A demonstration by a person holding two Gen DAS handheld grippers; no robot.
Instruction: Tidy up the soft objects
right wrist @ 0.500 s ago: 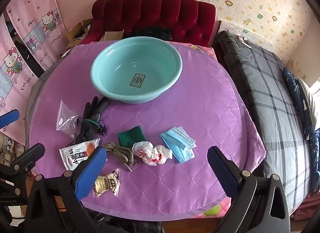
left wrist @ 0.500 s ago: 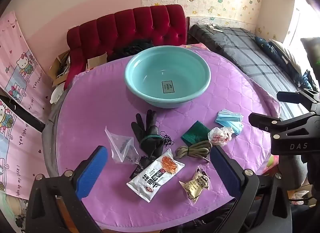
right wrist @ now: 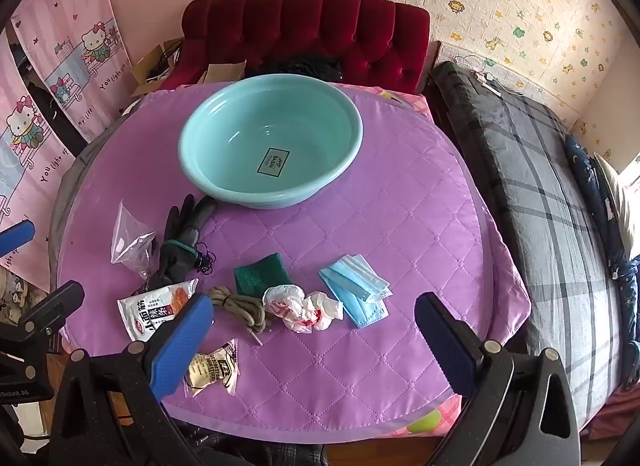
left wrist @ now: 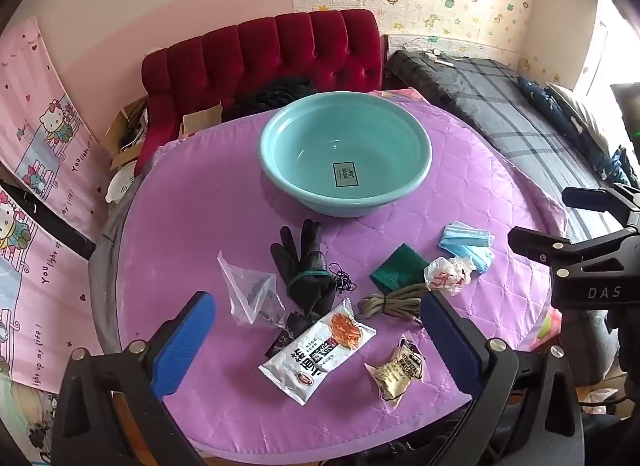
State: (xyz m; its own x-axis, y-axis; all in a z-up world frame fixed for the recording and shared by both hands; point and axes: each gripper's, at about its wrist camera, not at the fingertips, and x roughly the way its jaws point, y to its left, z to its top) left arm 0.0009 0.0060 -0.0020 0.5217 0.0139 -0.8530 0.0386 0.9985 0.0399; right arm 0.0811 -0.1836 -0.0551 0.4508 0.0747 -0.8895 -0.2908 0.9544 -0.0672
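An empty teal basin (left wrist: 346,153) (right wrist: 272,145) stands at the back of the purple quilted table (left wrist: 200,225) (right wrist: 400,205). In front of it lie black gloves (left wrist: 306,270) (right wrist: 182,244), a clear plastic bag (left wrist: 248,290) (right wrist: 130,240), a green cloth (left wrist: 398,268) (right wrist: 260,272), a coiled rope (left wrist: 394,300) (right wrist: 240,304), a crumpled white bag (left wrist: 448,274) (right wrist: 300,306), blue face masks (left wrist: 468,244) (right wrist: 358,286), a white snack packet (left wrist: 320,350) (right wrist: 154,308) and a small wrapped snack (left wrist: 396,372) (right wrist: 214,366). My left gripper (left wrist: 316,350) and right gripper (right wrist: 316,342) are both open and empty above the front edge.
A red tufted sofa (left wrist: 272,61) (right wrist: 312,33) stands behind the table. A bed with a grey plaid cover (left wrist: 520,113) (right wrist: 540,205) runs along the right. Pink cartoon curtains (left wrist: 36,169) (right wrist: 52,77) hang on the left. Cardboard boxes (left wrist: 128,133) sit by the sofa.
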